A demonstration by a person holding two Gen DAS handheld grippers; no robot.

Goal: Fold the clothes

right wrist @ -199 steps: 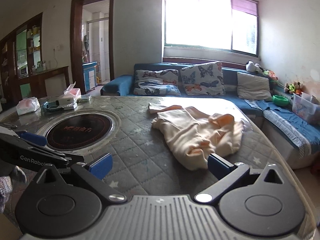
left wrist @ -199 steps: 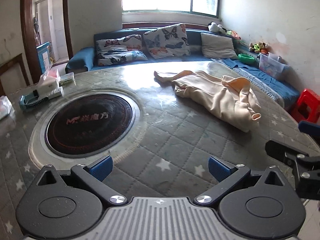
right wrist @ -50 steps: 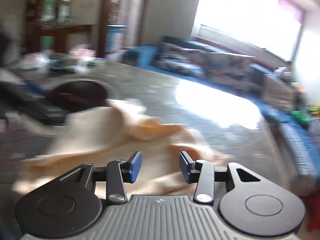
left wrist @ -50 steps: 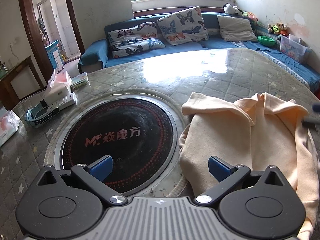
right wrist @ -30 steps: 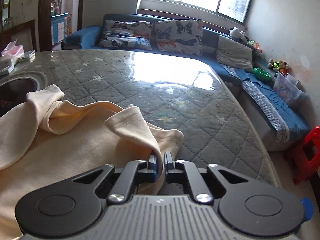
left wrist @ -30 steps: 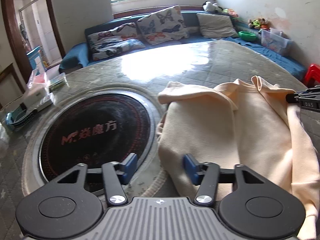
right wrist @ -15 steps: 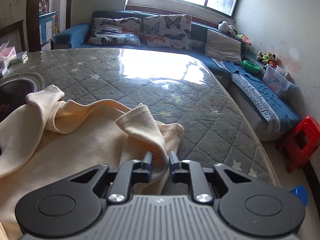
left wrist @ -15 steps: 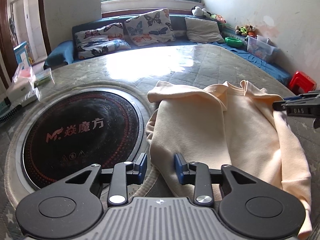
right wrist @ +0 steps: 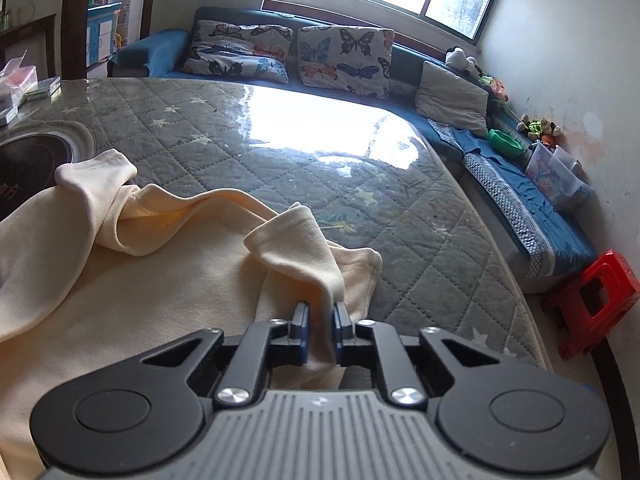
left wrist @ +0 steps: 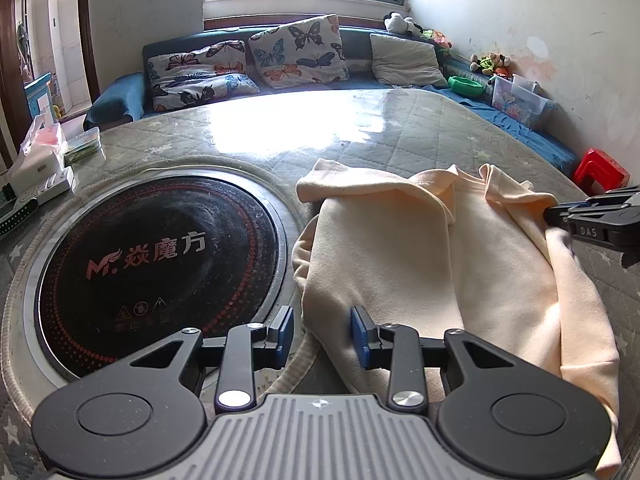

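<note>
One cream garment (left wrist: 420,264) lying lengthwise up the frame, right gripper (right wrist: 320,326) just closed pinching its edge, left gripper (left wrist: 322,334) narrowed but gripping nothing, hotplate (left wrist: 156,256) at left lettered "M", right gripper marked "DAS".

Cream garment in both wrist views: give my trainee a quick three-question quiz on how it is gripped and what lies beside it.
1. True or false: the right gripper is shut on a fold of the cream garment.
2. In the left wrist view, what lies directly left of the garment? A. black round cooktop B. red stool C. butterfly pillow
3. Fill in: the left gripper has its jaws ___.

Key:
1. True; the cloth is pinched between its pads.
2. A.
3. Open; they have just been closing, with the garment's edge between them but not pressed.
</note>
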